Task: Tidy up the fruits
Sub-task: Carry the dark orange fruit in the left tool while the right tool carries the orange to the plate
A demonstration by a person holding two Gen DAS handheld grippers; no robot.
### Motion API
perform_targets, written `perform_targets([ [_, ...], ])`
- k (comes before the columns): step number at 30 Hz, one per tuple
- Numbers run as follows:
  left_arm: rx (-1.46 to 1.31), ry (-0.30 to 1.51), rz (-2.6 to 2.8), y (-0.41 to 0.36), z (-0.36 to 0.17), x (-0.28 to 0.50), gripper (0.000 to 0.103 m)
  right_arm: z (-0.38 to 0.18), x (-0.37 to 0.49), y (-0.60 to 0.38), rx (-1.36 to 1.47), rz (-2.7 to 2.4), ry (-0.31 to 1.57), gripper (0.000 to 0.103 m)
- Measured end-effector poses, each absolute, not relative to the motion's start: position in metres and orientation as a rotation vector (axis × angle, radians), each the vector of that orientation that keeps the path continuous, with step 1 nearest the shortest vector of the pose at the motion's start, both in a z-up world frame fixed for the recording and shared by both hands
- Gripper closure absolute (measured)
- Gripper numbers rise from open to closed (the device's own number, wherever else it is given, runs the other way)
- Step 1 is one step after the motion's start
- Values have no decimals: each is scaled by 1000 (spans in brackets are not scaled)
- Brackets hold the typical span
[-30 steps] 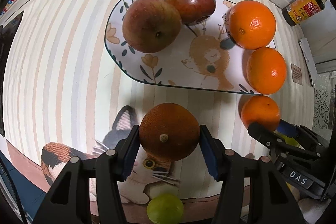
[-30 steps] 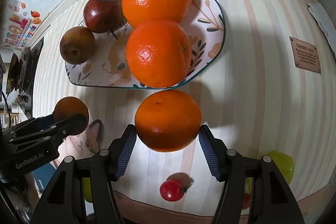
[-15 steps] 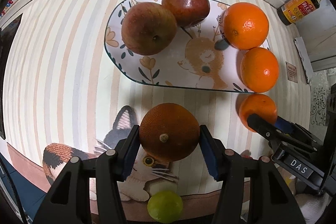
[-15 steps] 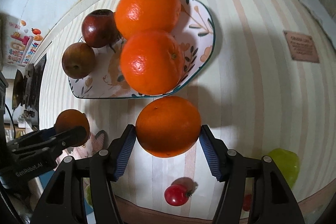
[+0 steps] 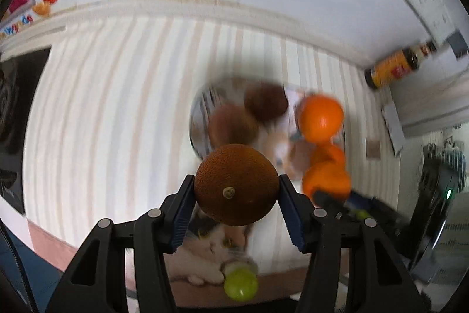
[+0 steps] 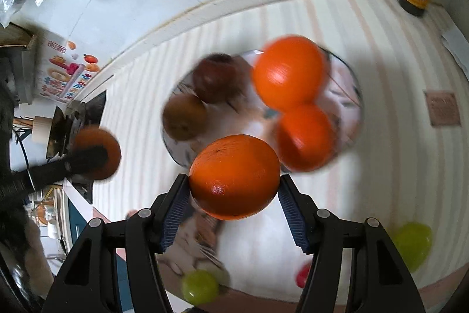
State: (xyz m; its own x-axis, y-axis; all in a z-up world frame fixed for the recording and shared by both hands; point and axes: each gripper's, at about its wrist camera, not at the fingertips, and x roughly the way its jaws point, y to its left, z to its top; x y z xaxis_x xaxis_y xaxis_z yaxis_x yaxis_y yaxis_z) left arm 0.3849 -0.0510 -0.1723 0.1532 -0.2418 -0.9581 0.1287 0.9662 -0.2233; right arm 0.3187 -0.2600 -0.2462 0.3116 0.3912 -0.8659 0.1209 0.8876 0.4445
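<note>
Left gripper (image 5: 236,210): jaws clamped on a dark brown-orange fruit (image 5: 236,184), stem nub facing the camera. The fruit sits between the blue ribbed pads, held at its widest girth, up off the striped worktop (image 5: 117,113).

Right gripper (image 6: 234,201): jaws clamped on a bright orange (image 6: 234,176), also across its widest part, clear of the worktop.

Background is blurred in both views. The patterned plate (image 6: 353,96) lies beyond both grippers and carries two dark red-brown fruits (image 6: 215,81) on its left side and two oranges (image 6: 288,72) on its right. Judging by that grouping, the bright orange belongs with the oranges; where the darker fruit goes is less clear.

Loose on the near worktop: a green fruit (image 6: 200,286), a second and larger green one (image 6: 411,244) to the right, and something small and red (image 6: 303,279), half hidden by a gripper finger. A sauce bottle (image 5: 395,71) stands near the wall.

Handling, as a judgement: both held fruits look firm, round and moderately heavy, with pebbled rind that should grip well on ribbed pads. Roundness is the main risk; a grip off the equator could squirt the fruit out. Set each down gently and low, since a fruit released near the plate's rim or against its neighbours may roll.
</note>
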Motion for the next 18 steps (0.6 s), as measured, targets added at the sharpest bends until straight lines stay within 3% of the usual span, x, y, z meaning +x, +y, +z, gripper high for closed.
perform_targets([
  [9,-40,1503,-241,-61,-224,489,50,-272,376,-224,458,155,1342,38],
  [18,43,1648,-282,-81,-276,514,49,-303,398,-214,462,108,1425,37],
])
